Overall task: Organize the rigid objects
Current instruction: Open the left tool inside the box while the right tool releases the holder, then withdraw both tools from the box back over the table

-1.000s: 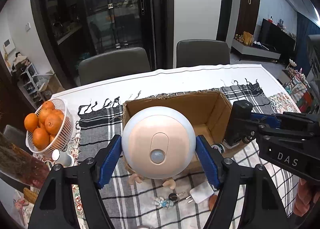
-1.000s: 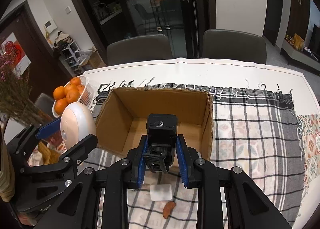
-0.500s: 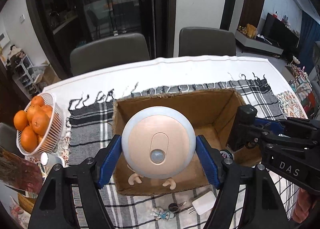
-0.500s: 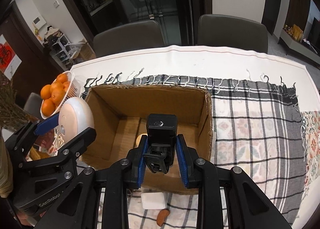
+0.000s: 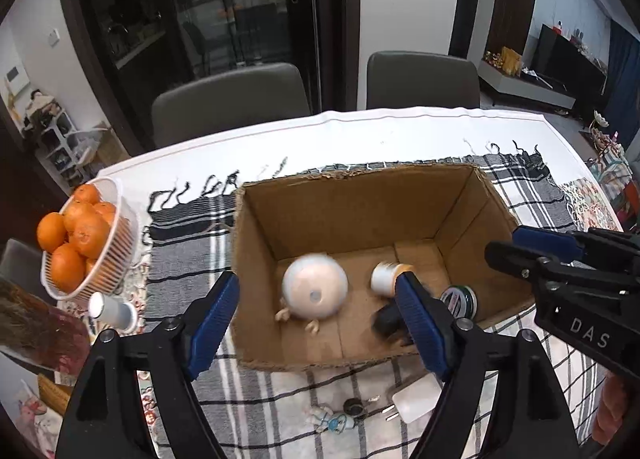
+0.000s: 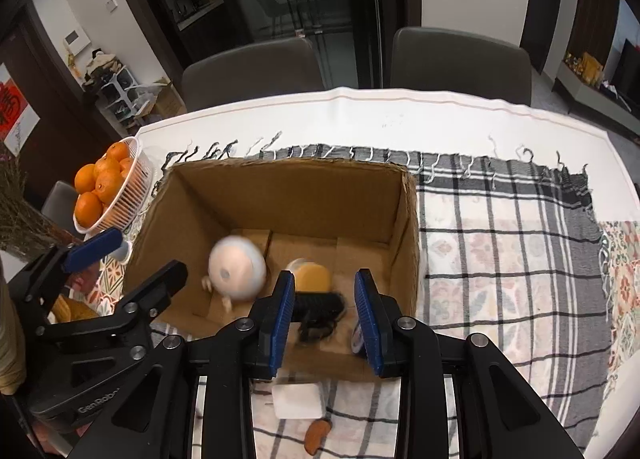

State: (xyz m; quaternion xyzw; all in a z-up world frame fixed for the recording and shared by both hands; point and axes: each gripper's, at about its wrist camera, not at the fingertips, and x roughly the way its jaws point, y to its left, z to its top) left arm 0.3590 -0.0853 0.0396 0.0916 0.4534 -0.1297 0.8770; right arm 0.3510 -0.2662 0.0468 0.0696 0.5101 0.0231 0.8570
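Inside the box: the round white-and-peach dome-shaped night light with small peach feet (image 5: 315, 290) sits blurred on the floor of the open brown cardboard box (image 5: 352, 215), toward its left side.
Night light, from the right wrist: the same blurred dome (image 6: 237, 267) is near the box's left wall (image 6: 160, 243).
Beside it: a small white-and-orange cylindrical container (image 5: 386, 277) lies on its side just to the right of the light; a black blocky camera mount (image 6: 318, 309) lies nearer the front wall, also blurred.
Right corner of the box: a round green tin with a pale label (image 5: 460, 301) rests against the front right.
Left gripper (image 5: 320, 327): blue-padded fingers spread wide above the box's near edge, gripping nothing.
Right gripper (image 6: 326, 313): fingers parted over the black mount, not touching it, nothing between them.
In front of the box: a white square plug adapter (image 5: 414, 403), a small key ring (image 5: 354, 406) and a tiny white-and-blue figurine (image 5: 330, 419) lie on the black-and-white checked fringed cloth (image 6: 500, 227); an orange curved piece (image 6: 316, 433) lies near the adapter.
Off to the left: a white ribbed plastic basket of oranges (image 5: 114, 255) stands on the table, with a small white cup (image 5: 112, 309) on its side just beside it.
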